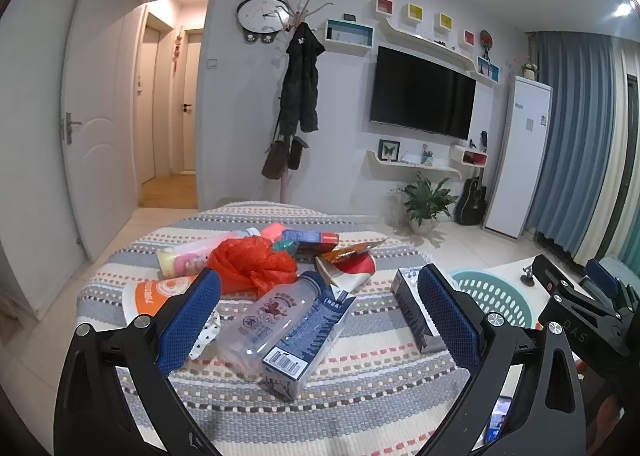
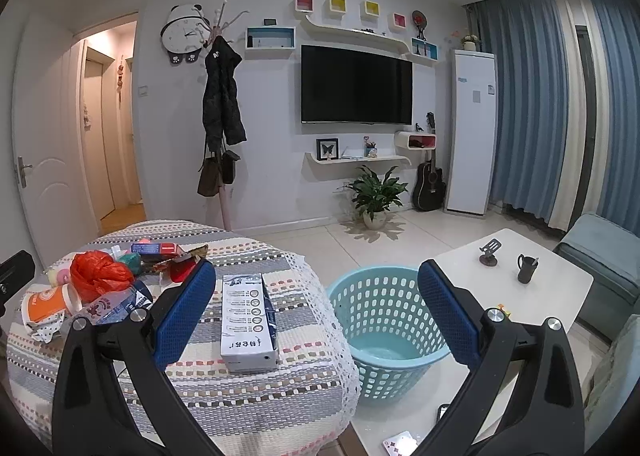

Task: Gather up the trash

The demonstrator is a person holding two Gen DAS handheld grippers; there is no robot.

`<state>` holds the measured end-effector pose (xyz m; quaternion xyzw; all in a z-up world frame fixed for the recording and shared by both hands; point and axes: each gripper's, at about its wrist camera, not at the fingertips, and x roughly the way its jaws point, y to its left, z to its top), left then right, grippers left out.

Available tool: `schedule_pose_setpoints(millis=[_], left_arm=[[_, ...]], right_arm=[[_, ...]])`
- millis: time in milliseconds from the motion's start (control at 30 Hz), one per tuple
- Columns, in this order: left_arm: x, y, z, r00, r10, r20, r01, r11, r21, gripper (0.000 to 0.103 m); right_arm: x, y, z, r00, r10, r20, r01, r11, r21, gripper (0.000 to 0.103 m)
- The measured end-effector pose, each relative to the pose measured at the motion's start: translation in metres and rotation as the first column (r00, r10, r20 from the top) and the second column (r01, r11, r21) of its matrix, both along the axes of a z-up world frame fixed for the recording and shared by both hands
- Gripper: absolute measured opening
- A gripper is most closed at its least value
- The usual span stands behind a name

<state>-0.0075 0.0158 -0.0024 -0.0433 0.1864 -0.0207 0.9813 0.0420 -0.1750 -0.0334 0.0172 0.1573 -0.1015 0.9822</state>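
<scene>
Nothing appears to be collected yet. In the left wrist view the left tongs (image 1: 320, 320) fill the lower part of the frame, spread wide with nothing between the blue pads, hanging over the nearest litter on the worktop (image 1: 360, 388), a round table under a striped woven cloth. Just beyond the pads, at centre frame, a blue milk carton (image 1: 310, 340) lies on its side, touching a clear plastic bottle (image 1: 276, 314) to its left. Toward the right pad lies a white and dark box (image 1: 416, 316). At the left sits an orange paper cup (image 1: 160, 294) on its side, with a spotted scrap just below it. Farther up the frame come a crumpled red plastic bag (image 1: 252, 262), a torn snack wrapper (image 1: 348, 268), a pink tube-shaped packet (image 1: 192, 258) and, farthest, a blue and red box (image 1: 310, 238). In the right wrist view the right tongs (image 2: 316, 316) are likewise wide apart and hold nothing; the same white box (image 2: 248, 326) lies at lower centre, just beside the left pad. Right of the worktop's edge, at centre frame, the teal laundry-style basket (image 2: 384, 332) stands on the floor, and what shows of its bottom is bare. Judging from this, all the rubbish is still on the cloth, the basket looks like the place for it, and the whole job of carrying pieces across remains.
</scene>
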Motion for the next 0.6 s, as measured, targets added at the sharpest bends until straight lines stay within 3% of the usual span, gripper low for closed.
schedule_pose_setpoints(millis=[333,533,600], left_arm=[[0.0,0.002,-0.001,1.0,0.008,0.003,-0.008,1.0,0.016,0.096],[0.003,0.025,0.001,1.0,0.017,-0.003,-0.017,1.0,0.004,0.096],[0.008,0.036,-0.003,0.999,-0.022,-0.034,0.022,1.0,-0.008,0.096]], right_arm=[[0.001,0.003,-0.002,1.0,-0.007,-0.004,0.007,1.0,-0.014,0.096],[0.009,0.006,-0.006,1.0,0.013,-0.023,-0.013,1.0,-0.013,0.096],[0.014,0.007,-0.009,0.999,0.028,-0.032,-0.029,1.0,-0.013,0.093]])
